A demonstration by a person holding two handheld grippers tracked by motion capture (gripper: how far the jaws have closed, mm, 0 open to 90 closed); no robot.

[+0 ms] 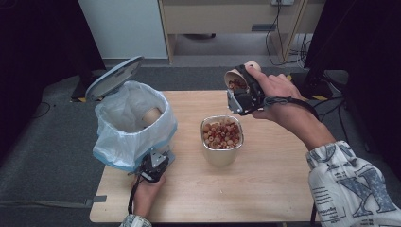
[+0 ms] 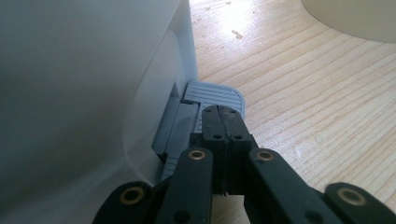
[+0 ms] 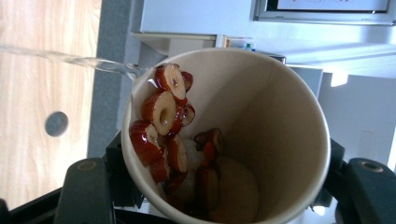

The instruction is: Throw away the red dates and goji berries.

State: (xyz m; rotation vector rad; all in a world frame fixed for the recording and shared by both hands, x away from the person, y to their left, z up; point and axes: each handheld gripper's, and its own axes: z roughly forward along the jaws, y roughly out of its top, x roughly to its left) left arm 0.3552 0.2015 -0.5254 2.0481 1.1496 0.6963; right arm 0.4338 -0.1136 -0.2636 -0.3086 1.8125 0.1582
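Paper cup (image 1: 238, 78) of sliced red dates, pinched by right gripper (image 1: 243, 97), tilted over the table's far edge beyond the steel container (image 1: 222, 140). Left gripper (image 1: 153, 166), jaws pressed together, bears on the pedal (image 2: 215, 94), likely to prop the bin (image 1: 132, 124) lid open. Open tabletop (image 1: 265, 184) lies between.

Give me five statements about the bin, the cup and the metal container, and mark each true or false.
1. The white pedal bin has its grey lid raised. True.
2. The left gripper presses the bin's grey pedal with shut jaws. True.
3. The right gripper holds an empty glass. False: it holds a tan paper cup with red date slices inside.
4. The square metal container is empty. False: it is full of slices.
5. The bin has no liner. False: a pale plastic bag lines it.
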